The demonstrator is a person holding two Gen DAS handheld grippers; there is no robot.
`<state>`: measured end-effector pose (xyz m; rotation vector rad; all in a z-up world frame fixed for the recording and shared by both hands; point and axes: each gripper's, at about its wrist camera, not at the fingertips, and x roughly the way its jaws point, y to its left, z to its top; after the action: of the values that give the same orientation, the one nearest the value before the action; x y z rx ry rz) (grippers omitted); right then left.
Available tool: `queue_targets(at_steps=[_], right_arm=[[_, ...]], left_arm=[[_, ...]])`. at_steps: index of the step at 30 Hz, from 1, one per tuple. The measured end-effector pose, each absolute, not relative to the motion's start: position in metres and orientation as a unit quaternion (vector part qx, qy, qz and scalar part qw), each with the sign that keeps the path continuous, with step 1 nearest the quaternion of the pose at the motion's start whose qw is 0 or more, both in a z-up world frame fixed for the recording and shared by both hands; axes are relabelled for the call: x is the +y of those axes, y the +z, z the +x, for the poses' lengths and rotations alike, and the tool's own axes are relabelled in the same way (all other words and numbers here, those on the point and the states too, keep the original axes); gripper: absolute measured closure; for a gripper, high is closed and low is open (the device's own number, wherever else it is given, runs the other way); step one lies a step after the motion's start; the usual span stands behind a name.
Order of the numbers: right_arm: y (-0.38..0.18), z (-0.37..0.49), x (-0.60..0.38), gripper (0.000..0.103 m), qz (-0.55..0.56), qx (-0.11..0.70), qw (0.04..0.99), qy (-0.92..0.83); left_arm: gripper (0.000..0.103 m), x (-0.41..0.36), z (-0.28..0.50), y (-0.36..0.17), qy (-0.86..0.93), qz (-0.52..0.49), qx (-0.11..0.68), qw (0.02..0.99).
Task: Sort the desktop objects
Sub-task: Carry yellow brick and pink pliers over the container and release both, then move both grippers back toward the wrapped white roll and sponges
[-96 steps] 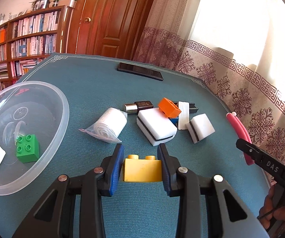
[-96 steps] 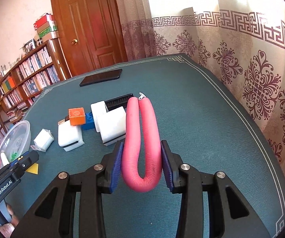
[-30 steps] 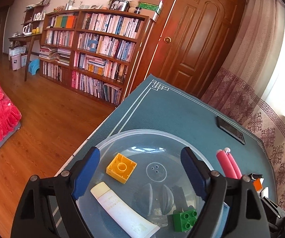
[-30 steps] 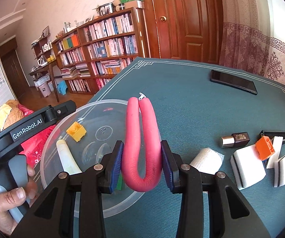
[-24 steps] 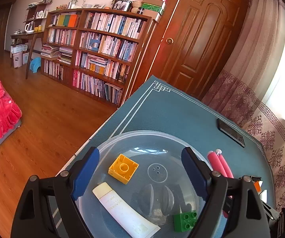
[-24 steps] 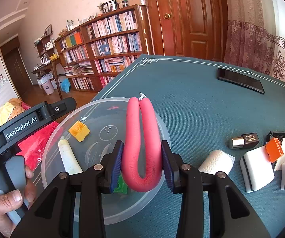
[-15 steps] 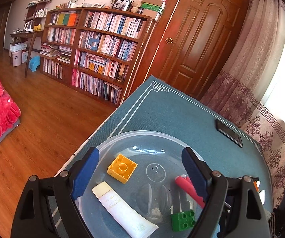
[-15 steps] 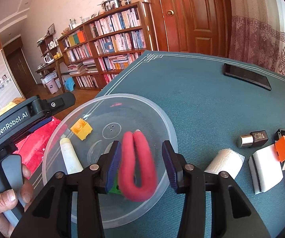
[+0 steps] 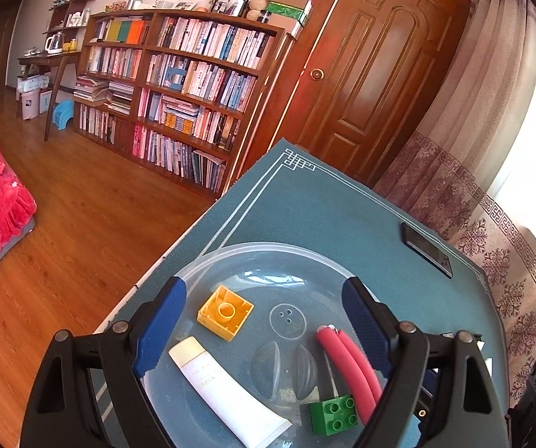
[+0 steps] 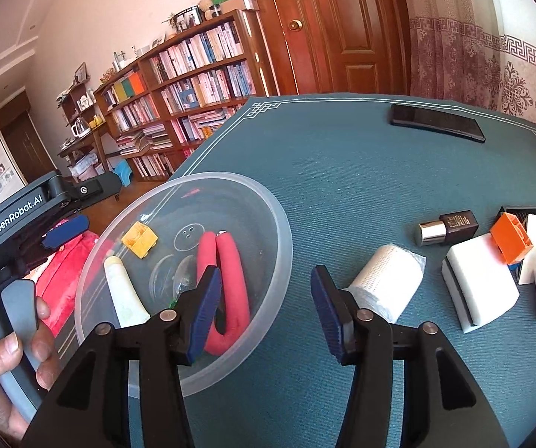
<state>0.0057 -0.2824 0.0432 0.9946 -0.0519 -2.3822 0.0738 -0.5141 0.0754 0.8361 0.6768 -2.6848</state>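
A clear plastic bowl (image 9: 226, 253) (image 10: 282, 239) sits near the table's left corner. In it lie a yellow brick (image 9: 225, 311) (image 10: 139, 239), a white tube (image 9: 226, 392) (image 10: 123, 291), a green brick (image 9: 333, 414) and the bent pink foam roller (image 9: 350, 366) (image 10: 230, 272). My left gripper (image 9: 264, 317) hangs open above the bowl with nothing between its fingers. My right gripper (image 10: 264, 298) is open over the bowl's right rim, empty, the roller lying just below its left finger.
On the teal tablecloth to the right lie a white bagged roll (image 10: 387, 283), a small dark bottle (image 10: 449, 226), white foam blocks (image 10: 480, 287), an orange piece (image 10: 510, 242) and a black comb (image 10: 529, 211). A black phone (image 10: 437, 122) (image 9: 426, 248) rests farther back. A hand (image 10: 2, 366) holds the left gripper's handle.
My right gripper has opened and let go of the pink roller, which now lies in the bowl. It has then drifted a little to the right. The left gripper stays open over the bowl.
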Motion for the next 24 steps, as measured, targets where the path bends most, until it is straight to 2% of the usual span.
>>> queue_targets(at_steps=[24], right_arm=[[0.047, 0.013, -0.183, 0.049, 0.341, -0.079, 0.196, -0.916]], left_arm=[[0.015, -0.438, 0.069, 0.074, -0.929, 0.313, 0.185, 0.069]])
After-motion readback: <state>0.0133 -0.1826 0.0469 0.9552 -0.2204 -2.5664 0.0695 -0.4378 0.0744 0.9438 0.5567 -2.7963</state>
